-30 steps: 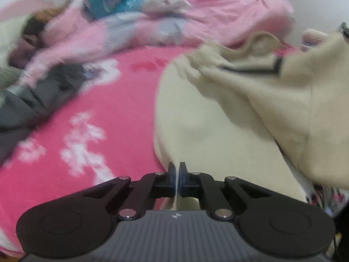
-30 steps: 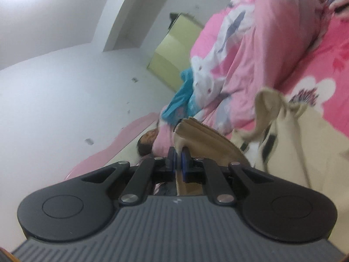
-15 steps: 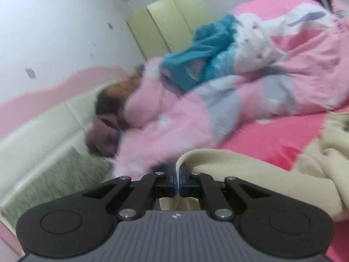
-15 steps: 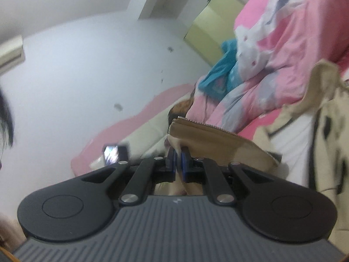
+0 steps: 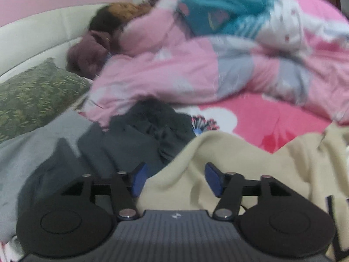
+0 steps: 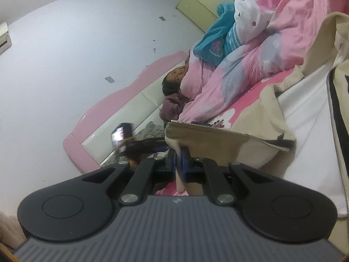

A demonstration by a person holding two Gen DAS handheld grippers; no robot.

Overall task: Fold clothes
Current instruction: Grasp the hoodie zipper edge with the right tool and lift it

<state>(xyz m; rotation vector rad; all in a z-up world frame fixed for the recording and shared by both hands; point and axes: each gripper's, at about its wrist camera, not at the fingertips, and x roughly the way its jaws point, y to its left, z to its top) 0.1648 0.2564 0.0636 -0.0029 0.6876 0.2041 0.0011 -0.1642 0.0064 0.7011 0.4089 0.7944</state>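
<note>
A cream garment (image 5: 250,163) lies on the pink flowered bed sheet (image 5: 261,120), its edge running under my left gripper (image 5: 174,179). That gripper's jaws are opening, their blue pads (image 5: 139,178) apart from the cloth that lies between them. In the right wrist view the same cream garment (image 6: 305,118) with black trim hangs lifted over the bed. My right gripper (image 6: 178,163) is shut on its tan hemmed edge (image 6: 209,139).
A dark grey garment (image 5: 135,139) and a light grey one (image 5: 28,152) lie to the left. A pink quilt (image 5: 196,69) covers a person lying by the headboard (image 6: 122,113). A green pillow (image 5: 35,93) sits far left. A phone (image 6: 121,134) shows near the headboard.
My left gripper let go of the cream cloth and its jaws spread apart; its view swung down toward the grey clothes. My right gripper kept its hold and carried the hem sideways.
</note>
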